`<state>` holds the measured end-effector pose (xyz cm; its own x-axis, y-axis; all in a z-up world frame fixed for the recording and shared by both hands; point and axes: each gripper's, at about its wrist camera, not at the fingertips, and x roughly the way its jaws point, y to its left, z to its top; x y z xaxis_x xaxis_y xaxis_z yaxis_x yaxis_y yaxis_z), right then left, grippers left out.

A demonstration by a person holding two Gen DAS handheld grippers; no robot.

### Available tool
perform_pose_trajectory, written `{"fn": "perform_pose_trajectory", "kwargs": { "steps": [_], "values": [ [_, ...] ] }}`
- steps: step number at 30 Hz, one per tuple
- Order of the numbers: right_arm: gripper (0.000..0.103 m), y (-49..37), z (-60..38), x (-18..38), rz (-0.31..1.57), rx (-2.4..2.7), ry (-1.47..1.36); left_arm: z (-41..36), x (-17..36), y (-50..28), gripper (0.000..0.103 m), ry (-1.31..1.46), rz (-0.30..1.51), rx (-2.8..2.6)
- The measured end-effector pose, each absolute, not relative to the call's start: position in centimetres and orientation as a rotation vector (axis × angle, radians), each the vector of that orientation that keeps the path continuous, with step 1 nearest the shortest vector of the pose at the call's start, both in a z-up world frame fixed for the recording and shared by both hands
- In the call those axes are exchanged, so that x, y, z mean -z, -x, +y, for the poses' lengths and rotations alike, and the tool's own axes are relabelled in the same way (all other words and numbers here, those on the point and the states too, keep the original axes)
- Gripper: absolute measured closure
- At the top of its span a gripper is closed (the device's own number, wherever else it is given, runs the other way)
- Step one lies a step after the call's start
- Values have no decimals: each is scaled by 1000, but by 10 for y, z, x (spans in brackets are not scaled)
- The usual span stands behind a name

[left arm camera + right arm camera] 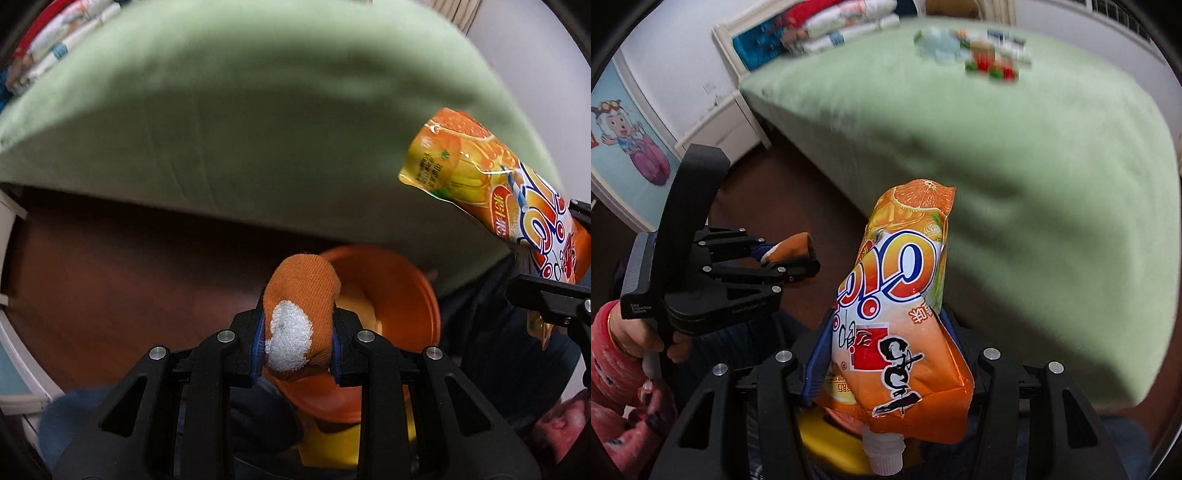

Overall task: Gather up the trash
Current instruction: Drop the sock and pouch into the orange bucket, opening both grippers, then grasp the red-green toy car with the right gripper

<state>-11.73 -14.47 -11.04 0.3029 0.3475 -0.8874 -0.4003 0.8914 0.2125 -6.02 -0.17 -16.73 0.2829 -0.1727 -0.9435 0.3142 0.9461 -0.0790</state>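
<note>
My left gripper [297,343] is shut on an orange knitted sock [301,295] with a white patch, held above an orange bin [399,295]. It also shows in the right wrist view [792,258], still holding the sock [792,247]. My right gripper [886,354] is shut on an orange juice pouch [901,314] with a white spout at its lower end. The pouch also shows at the right of the left wrist view [517,192], held in the air beside the bed.
A bed with a green sheet [258,122] fills the background in both views. More wrappers [982,51] lie on the bed's far side. Folded clothes [842,18] sit at its head. A white nightstand [720,125] and brown floor [110,277] lie left.
</note>
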Motion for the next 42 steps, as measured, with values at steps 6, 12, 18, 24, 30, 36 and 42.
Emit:
{"fn": "perform_pose_trajectory", "kwargs": {
  "steps": [6,12,18,24,30,36,42],
  "values": [
    [49,119,-137,165,1323,-483,71,-21,225,68,77,-144,1397,352],
    [42,115,-135,204,1447,-466,75,-34,261,65,62,-174,1507,325],
    [28,110,-146,207,1458,-426,47,-28,264,59,36,-152,1518,278],
    [28,111,-158,208,1446,-408,33,-19,265,62,35,-121,1529,258],
    [27,110,-157,204,1433,-405,37,-15,260,71,35,-117,1511,251],
    [27,110,-160,194,1396,-394,37,-16,257,77,35,-128,1477,248],
    [27,104,-168,147,1270,-404,22,-7,219,69,35,-111,1340,215]
  ]
}}
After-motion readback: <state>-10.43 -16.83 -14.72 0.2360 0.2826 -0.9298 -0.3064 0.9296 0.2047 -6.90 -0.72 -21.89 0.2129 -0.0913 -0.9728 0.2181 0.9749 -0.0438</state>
